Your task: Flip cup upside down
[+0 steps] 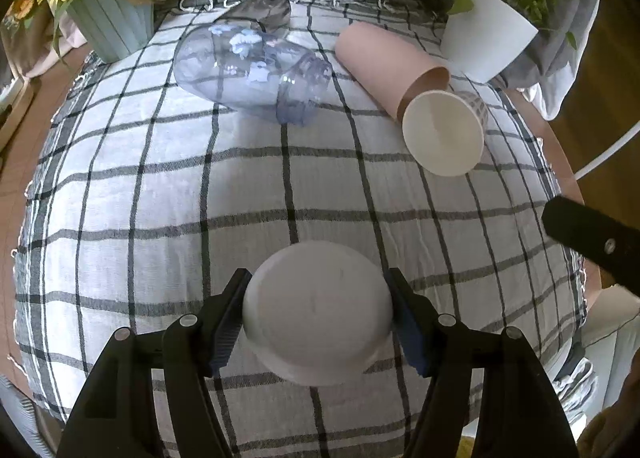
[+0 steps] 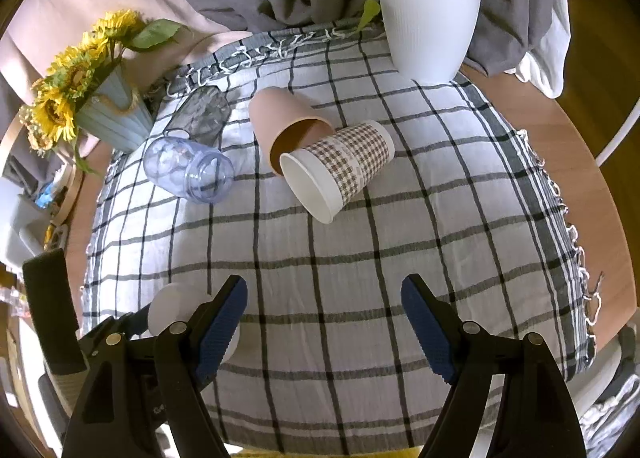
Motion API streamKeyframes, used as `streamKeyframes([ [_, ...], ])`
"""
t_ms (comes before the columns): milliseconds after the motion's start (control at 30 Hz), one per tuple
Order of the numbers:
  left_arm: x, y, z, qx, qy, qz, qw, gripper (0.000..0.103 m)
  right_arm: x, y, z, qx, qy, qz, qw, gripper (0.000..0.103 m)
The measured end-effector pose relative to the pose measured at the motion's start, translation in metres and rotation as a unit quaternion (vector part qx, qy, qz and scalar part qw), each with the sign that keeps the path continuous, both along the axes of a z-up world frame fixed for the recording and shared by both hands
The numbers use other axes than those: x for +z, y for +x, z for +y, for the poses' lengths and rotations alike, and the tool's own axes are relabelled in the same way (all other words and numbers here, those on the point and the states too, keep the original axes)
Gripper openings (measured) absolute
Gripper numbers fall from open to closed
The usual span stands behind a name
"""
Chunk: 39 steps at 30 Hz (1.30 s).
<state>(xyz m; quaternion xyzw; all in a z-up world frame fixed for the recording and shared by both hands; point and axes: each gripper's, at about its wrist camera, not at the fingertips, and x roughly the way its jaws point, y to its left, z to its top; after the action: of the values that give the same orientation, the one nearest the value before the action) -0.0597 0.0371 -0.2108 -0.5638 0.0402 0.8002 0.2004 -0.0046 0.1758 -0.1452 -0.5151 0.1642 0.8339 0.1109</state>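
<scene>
A white cup (image 1: 318, 310) stands upside down, its flat base up, on the checked cloth (image 1: 240, 197). My left gripper (image 1: 318, 320) is shut on it, a blue pad against each side. The cup also shows in the right wrist view (image 2: 176, 308), at the lower left behind my right gripper's left finger. My right gripper (image 2: 324, 322) is open and empty above the cloth's near part. Its dark body shows at the right edge of the left wrist view (image 1: 592, 242).
Lying on their sides at the back of the cloth are a pink cup (image 2: 280, 117), a houndstooth paper cup (image 2: 340, 167) and a clear bluish tumbler (image 2: 188, 167). A sunflower pot (image 2: 108, 113) stands back left, a white plant pot (image 2: 428, 29) back right. Grey fabric hangs behind.
</scene>
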Motion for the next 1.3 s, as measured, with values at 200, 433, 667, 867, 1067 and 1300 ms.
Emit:
streamKeyframes([
  [200, -0.003, 0.000, 0.001, -0.003, 0.000, -0.006, 1.0000, 0.070, 0.001, 0.002, 0.000, -0.003, 0.005, 0.000, 1.000, 0.079],
  [433, 0.003, 0.000, 0.003, -0.010, 0.001, -0.002, 0.9999, 0.076, 0.003, 0.003, 0.001, -0.009, 0.007, 0.002, 1.000, 0.079],
  [667, 0.066, 0.016, -0.016, 0.017, 0.015, 0.080, 0.9966, 0.098, 0.036, 0.017, 0.001, -0.016, 0.006, 0.038, 0.999, 0.079],
  [867, 0.124, 0.034, -0.046, 0.091, -0.042, 0.191, 0.9764, 0.103, 0.094, 0.043, -0.010, -0.013, 0.036, 0.125, 0.991, 0.087],
  [1067, 0.165, 0.047, -0.078, 0.125, -0.030, 0.240, 0.9622, 0.103, 0.131, 0.056, -0.035, 0.006, 0.055, 0.182, 0.982, 0.088],
  [1300, 0.193, 0.064, -0.099, 0.147, -0.023, 0.283, 0.9475, 0.103, 0.146, 0.071, -0.064, 0.026, 0.081, 0.208, 0.974, 0.088],
])
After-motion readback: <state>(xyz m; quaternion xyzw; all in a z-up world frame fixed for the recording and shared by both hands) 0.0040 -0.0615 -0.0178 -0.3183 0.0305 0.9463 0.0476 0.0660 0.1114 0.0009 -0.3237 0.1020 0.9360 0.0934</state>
